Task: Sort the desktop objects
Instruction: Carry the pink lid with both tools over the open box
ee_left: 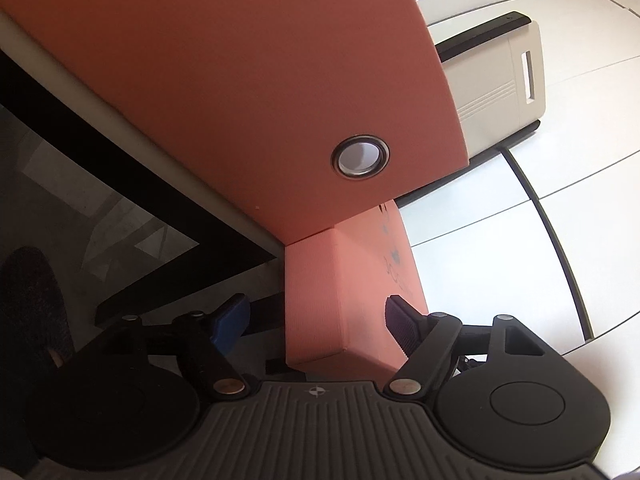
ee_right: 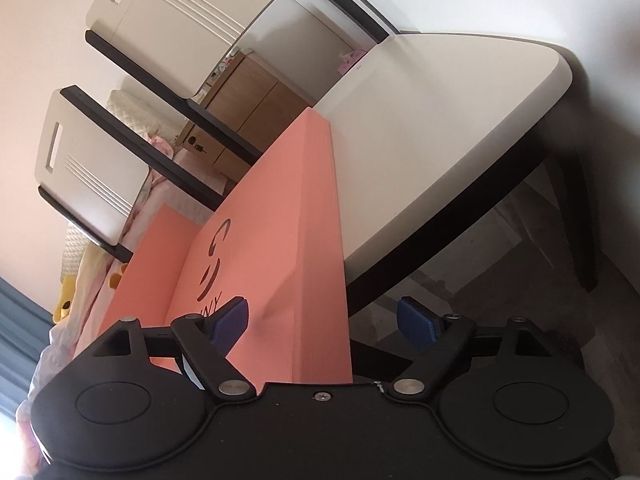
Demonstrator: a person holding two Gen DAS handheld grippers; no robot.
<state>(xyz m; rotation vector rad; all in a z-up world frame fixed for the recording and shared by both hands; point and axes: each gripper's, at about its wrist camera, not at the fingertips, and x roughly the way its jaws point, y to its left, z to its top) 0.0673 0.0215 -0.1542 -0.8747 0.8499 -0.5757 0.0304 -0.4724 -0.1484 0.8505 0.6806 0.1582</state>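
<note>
A salmon-orange box (ee_left: 344,296) with dark lettering lies on the white table; it also shows in the right wrist view (ee_right: 276,224). A larger orange flap (ee_left: 240,80) with a metal grommet (ee_left: 360,156) stands over it. My left gripper (ee_left: 316,320) straddles the box's near corner with jaws open; the right pad touches the box's side, the left pad stands off it. My right gripper (ee_right: 324,320) is open around the box's near edge, pads apart from it.
The white table (ee_right: 420,128) has a dark frame and legs. Two cream chairs with slotted backs (ee_right: 92,168) stand at its far side; one shows in the left wrist view (ee_left: 504,92). Wooden cabinet (ee_right: 256,108) and pink bedding lie beyond.
</note>
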